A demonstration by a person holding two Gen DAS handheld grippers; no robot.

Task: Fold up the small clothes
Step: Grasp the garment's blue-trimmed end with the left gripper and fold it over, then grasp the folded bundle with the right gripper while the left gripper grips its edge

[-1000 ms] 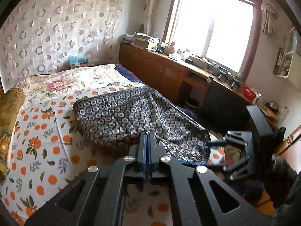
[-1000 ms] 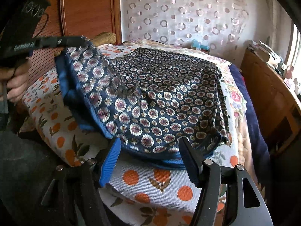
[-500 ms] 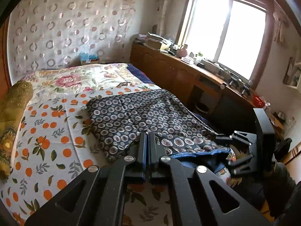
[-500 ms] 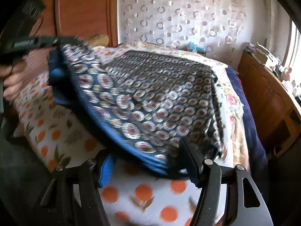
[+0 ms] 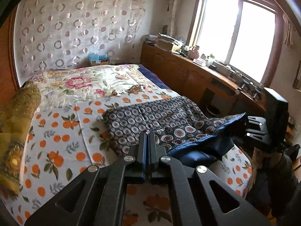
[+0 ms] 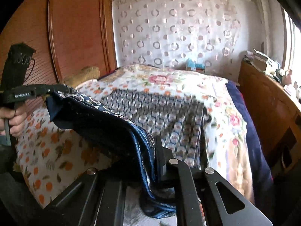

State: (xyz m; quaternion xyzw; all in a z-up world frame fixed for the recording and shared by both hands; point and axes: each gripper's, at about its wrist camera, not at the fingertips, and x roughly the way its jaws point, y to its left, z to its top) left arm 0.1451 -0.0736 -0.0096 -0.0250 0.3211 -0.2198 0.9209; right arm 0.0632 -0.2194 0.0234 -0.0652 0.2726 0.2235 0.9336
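Two grippers lift the near hem of a navy medallion-print garment [image 5: 150,116] above the orange-patterned bed [image 5: 56,131]: left gripper [image 5: 147,137] fingers clamped, right gripper [image 6: 155,150] fingers closing on cloth; keeping both corners level should fold it evenly.

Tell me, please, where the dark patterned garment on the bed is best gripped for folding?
Grip the blue-trimmed near hem of the patterned garment at its two corners, coming from the near side of the bed: that edge is lifted, the rest lies flat. The left claw pinches one corner; the right claw has its jaws closing on the other.
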